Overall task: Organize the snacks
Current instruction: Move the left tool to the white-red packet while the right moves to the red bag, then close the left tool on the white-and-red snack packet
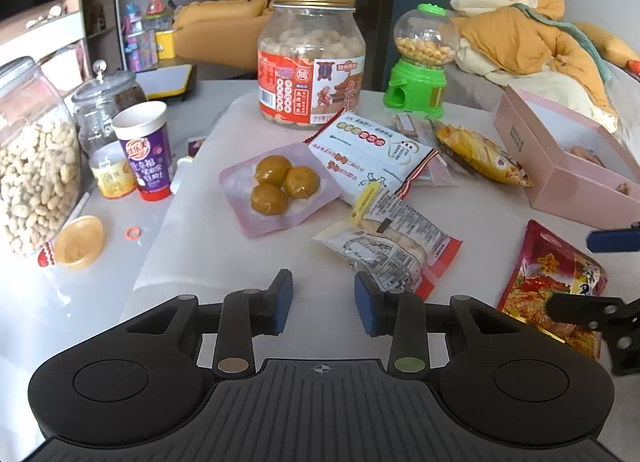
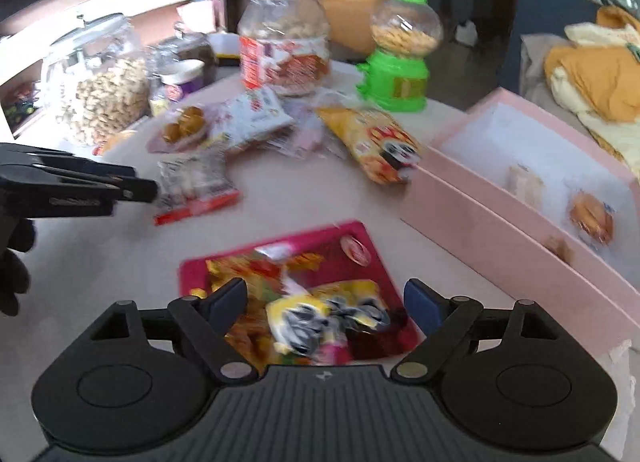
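My left gripper (image 1: 323, 302) is open over bare table, nothing between its blue pads; its right pad is beside a white-and-red snack packet (image 1: 392, 246). My right gripper (image 2: 326, 302) stands wide open just above a red snack bag (image 2: 296, 294) that lies flat near the front of the table. A pink box (image 2: 480, 221) sits open to the right with a few wrapped pastries inside. Farther back lie a yellow chip bag (image 1: 480, 153), a white packet (image 1: 372, 153) and a pink tray of three yellow-brown balls (image 1: 276, 181). The right wrist view is blurred.
A gold-lidded jar (image 1: 312, 61) and a green candy dispenser (image 1: 420, 61) stand at the back. A peanut jar (image 1: 32, 165), a smaller glass jar (image 1: 108, 101) and a purple cup (image 1: 146, 149) crowd the left side. A person's dark glove (image 2: 12, 262) shows behind the left gripper.
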{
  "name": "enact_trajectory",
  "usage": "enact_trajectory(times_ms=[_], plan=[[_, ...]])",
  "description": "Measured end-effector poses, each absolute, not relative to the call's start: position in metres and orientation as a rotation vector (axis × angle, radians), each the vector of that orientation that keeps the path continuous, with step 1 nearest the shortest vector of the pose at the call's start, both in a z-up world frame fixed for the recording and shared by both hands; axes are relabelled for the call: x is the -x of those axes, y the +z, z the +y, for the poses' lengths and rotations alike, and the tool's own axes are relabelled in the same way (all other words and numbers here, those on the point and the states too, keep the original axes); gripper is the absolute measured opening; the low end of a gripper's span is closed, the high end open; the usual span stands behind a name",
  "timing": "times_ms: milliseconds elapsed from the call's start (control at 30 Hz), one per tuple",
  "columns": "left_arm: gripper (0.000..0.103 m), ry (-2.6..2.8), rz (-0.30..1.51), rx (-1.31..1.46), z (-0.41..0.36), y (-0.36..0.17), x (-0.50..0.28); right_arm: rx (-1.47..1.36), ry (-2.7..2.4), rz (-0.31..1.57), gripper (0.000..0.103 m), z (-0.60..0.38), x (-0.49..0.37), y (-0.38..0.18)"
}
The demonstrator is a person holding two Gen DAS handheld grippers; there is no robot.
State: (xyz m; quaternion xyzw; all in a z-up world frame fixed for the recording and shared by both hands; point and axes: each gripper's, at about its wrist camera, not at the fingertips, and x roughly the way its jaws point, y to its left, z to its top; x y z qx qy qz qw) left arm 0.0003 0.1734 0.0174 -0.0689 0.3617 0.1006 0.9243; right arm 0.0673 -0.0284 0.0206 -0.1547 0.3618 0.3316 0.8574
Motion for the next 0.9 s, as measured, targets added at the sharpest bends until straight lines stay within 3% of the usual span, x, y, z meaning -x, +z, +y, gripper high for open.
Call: enact_trajectory(times_ms=[267,433,533,767,900], plan=[[0.04,0.2,0.741,0.165,0.18,0.019,0.003,0.326,0.717,0.693,0.085,0.021,-0.075,0.032],[0.04,0.204,0.723,0.209,0.193,0.022,0.011,0.355,0.649,0.675,0.066,0.054,-0.099,0.025],[0.039,0.224,0.697,0.27,0.208,0.025,0.02,0.37,0.657,0.724,0.06,0.07,-0.107,0.015],[0.039,0.2,0.694,0.331,0.214,0.029,0.029,0.365,0.855,0.784,0.062,0.069,-0.065,0.013],[0.039,0.174,0.667,0.264,0.191,0.038,0.035,0.462,0.795,0.699,0.073,0.04,-0.038,0.014]])
